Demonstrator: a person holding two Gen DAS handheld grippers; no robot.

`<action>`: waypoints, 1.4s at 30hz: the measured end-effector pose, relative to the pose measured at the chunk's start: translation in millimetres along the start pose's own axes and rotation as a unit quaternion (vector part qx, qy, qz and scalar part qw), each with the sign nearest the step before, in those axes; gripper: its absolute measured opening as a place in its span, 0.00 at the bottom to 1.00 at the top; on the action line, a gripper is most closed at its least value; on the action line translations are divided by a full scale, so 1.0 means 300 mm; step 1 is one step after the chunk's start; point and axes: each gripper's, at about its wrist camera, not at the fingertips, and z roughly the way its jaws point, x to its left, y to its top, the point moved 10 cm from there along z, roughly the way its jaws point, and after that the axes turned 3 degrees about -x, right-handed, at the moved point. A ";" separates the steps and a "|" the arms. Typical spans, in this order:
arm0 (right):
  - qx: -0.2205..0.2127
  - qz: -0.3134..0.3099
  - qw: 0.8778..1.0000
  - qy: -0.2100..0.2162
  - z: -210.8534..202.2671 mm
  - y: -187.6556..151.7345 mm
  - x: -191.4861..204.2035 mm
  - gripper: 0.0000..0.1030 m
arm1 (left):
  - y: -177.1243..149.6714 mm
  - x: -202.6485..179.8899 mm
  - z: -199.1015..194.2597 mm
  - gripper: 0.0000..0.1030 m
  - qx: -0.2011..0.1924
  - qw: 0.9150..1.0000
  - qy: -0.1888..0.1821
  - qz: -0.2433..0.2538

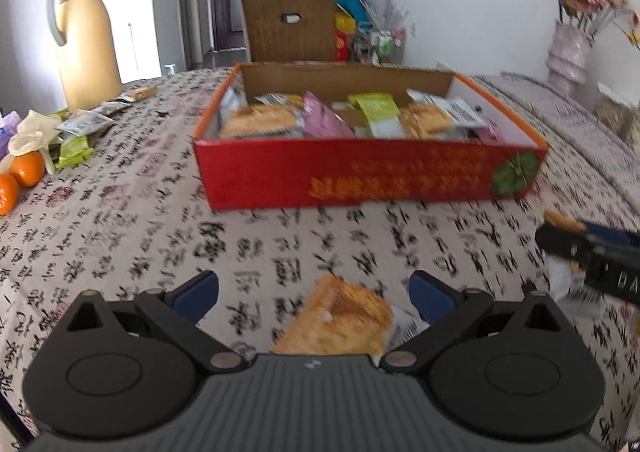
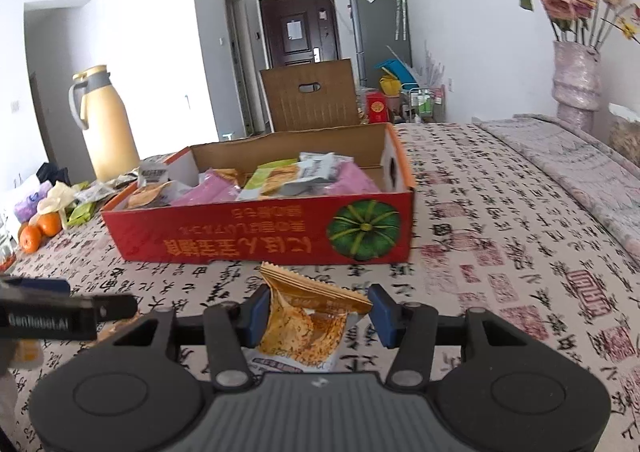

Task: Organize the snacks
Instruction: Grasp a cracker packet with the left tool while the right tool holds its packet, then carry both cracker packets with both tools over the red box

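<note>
- Far left of surface [image 1: 360, 244] (cloth printed with calligraphy): two oranges [image 1: 20, 176], loose snack packets [image 1: 76, 132] in a heap beside them, a pale glove on top of the heap.
- Behind the heap: tall yellow thermos jug [image 1: 86, 40], grey handle, upright.
- Centre: red cardboard box [image 1: 360, 176], open top, pumpkin print on its near wall. Inside lie mixed packets: orange, pink, green, white. Exact count not readable.
- Behind the box: brown chair back [image 1: 290, 28] with a handle slot.
- Left tongs [image 1: 314, 296]: jaws wide apart. An orange cracker packet [image 1: 344, 320] sits between the blue pads, low and close to the tongs body. It touches neither pad, so it is not gripped; whether it rests on the surface cannot be told.
- Right tongs [image 2: 318, 310]: jaws partly closed, both blue pads pressed on the sides of an orange snack packet [image 2: 304, 316]. Packet held upright, crimped top edge pointing toward the box, above the surface and just short of the box's near wall.
- Left wrist view shows the right tongs at its right edge with the orange packet sticking out.
- Far right: pink vase [image 2: 576, 80] with dried roses, standing near the wall, well apart from the box.
</note>
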 end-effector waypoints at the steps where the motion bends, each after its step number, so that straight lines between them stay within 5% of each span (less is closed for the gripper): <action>1: 0.000 0.003 1.000 0.000 -0.002 -0.006 -0.008 0.50 | -0.011 -0.011 0.005 1.00 0.005 1.000 -0.002 0.005; 13: 0.004 0.013 1.000 0.018 -0.019 -0.048 -0.029 0.50 | -0.081 -0.081 0.047 0.97 0.033 0.999 -0.003 0.041; 23: 0.003 0.009 1.000 0.024 -0.026 -0.050 -0.018 0.50 | -0.067 -0.097 0.025 0.52 0.022 0.998 -0.034 0.037; 42: -0.010 -0.009 1.000 0.023 -0.039 -0.001 0.020 0.50 | 0.050 -0.069 -0.047 0.47 -0.035 0.999 -0.026 0.029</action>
